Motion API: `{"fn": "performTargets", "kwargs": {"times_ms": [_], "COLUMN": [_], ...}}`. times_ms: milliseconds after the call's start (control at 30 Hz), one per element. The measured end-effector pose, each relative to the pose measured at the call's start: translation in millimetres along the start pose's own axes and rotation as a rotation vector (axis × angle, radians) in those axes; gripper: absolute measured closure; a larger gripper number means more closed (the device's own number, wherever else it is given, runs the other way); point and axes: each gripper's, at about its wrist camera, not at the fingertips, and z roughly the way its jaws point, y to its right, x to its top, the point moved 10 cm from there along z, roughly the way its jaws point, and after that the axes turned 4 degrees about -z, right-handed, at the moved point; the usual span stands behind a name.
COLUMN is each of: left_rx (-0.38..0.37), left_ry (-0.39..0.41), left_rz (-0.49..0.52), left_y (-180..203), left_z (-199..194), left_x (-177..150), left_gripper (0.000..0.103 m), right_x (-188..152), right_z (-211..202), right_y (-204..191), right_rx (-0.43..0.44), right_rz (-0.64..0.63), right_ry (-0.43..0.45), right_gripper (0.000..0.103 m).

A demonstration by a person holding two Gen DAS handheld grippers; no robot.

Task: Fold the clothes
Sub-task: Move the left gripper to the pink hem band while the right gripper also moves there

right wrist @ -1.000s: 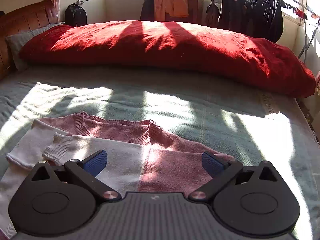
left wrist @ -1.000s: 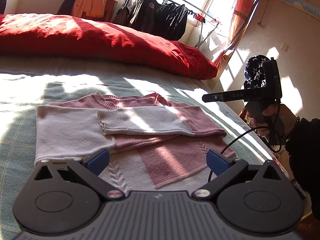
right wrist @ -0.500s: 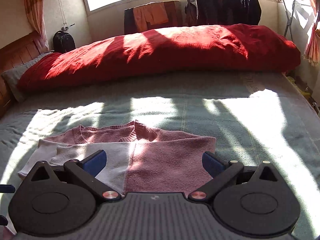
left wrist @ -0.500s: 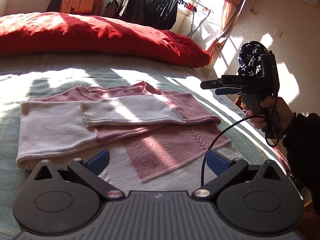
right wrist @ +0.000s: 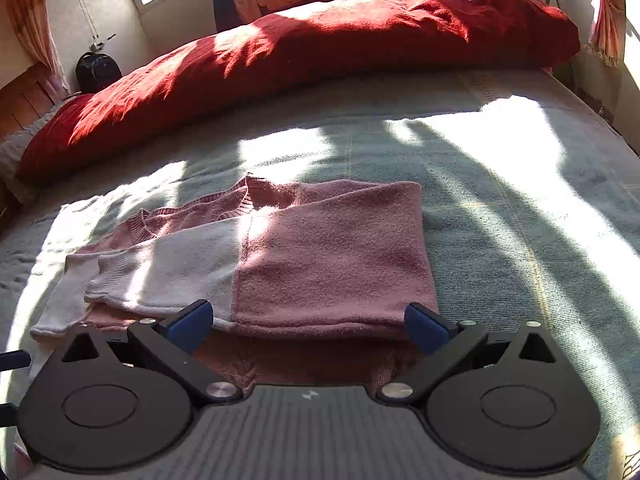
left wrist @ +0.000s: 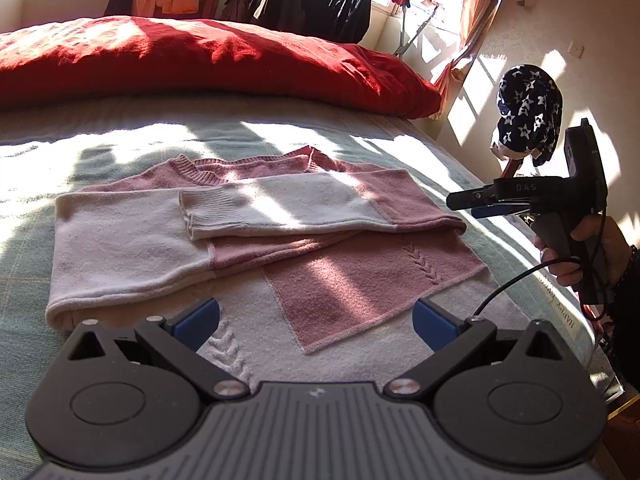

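Observation:
A pink and white knitted sweater (left wrist: pixel 280 216) lies flat on the bed, both sleeves folded across its chest and its hem toward me. My left gripper (left wrist: pixel 316 320) hovers open just over the hem, nothing between its blue pads. In the left wrist view a hand holds my right gripper (left wrist: pixel 468 206) above the bed beside the sweater's right edge. The right wrist view faces the sweater (right wrist: pixel 328 260) from that side. There my right gripper (right wrist: pixel 306 324) stands wide open over the folded pink sleeve's near edge.
The grey-green bedcover (right wrist: pixel 500 220) stretches beyond the sweater. A long red duvet (left wrist: pixel 200 60) lies along the far side. Dark jackets hang on a rack (left wrist: pixel 320 0) by the window. A star-patterned cloth (left wrist: pixel 528 108) sits on a post at the right. A black backpack (right wrist: pixel 98 72) stands in the corner.
The right gripper has swung round and dropped lower, now facing the sweater's folded right side. The left view has turned slightly. Both grippers stay open and the sweater lies as before.

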Motion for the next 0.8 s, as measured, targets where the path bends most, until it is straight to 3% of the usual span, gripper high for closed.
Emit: {"fn": "performTargets", "kwargs": {"times_ms": [200, 300, 400, 500, 567, 800], "left_rx": [0.080, 0.210, 0.294, 0.311, 0.333, 0.354], "left_ry": [-0.049, -0.098, -0.110, -0.122, -0.085, -0.034], "left_rz": [0.011, 0.051, 0.046, 0.054, 0.085, 0.042], "left_y": [18.9, 14.4, 9.7, 13.1, 19.7, 22.5], "left_z": [-9.0, -17.0, -32.8, -43.7, -54.5, -77.7], "left_x": [-33.3, -66.2, -103.9, -138.5, -154.0, -181.2], "left_gripper": [0.001, 0.001, 0.001, 0.001, 0.001, 0.001], "right_x": [-50.3, -85.1, -130.5, -172.2, -186.4, -199.2], "right_z": [-63.5, -64.1, -55.6, -46.4, -50.9, -58.7], "right_y": [-35.1, -49.8, -65.6, -73.2, -74.4, -70.1], "right_rx": [0.043, 0.034, 0.041, 0.032, -0.007, -0.030], "right_rz": [-0.152, -0.210, -0.258, -0.266, -0.275, -0.295], "right_ry": [0.016, 0.005, -0.010, -0.039, 0.023, 0.130], "right_gripper": [0.000, 0.000, 0.000, 0.000, 0.000, 0.000]}}
